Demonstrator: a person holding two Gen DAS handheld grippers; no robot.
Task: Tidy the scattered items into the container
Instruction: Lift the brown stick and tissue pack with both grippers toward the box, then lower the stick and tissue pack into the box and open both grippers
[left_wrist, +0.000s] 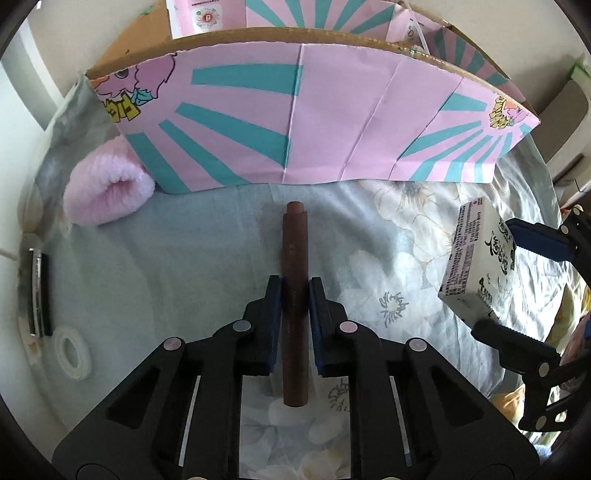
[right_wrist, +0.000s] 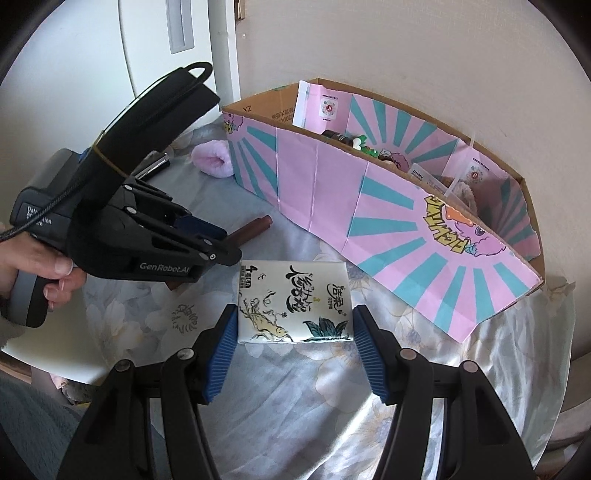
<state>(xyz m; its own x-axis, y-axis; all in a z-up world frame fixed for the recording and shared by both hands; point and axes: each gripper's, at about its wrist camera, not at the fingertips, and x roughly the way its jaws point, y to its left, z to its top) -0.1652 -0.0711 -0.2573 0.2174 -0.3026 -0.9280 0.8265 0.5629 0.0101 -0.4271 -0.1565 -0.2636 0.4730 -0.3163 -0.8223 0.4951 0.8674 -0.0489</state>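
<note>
My left gripper (left_wrist: 295, 295) is shut on a brown tube (left_wrist: 294, 258) that points toward the pink and teal cardboard box (left_wrist: 295, 122). My right gripper (right_wrist: 293, 328) grips a white tissue pack (right_wrist: 293, 295) with ink drawings, both blue pads against its sides. The pack also shows in the left wrist view (left_wrist: 476, 254), held a little above the cloth. The box (right_wrist: 369, 184) stands open at the back and holds several items. The left gripper (right_wrist: 207, 236) also shows in the right wrist view, with the tube (right_wrist: 255, 229) sticking out.
A pink fluffy item (left_wrist: 107, 192) lies by the box's left corner. A white tape ring (left_wrist: 72, 352) and a dark metallic object (left_wrist: 37, 291) lie at the far left. A floral cloth (left_wrist: 184, 258) covers the surface. A wall stands behind the box.
</note>
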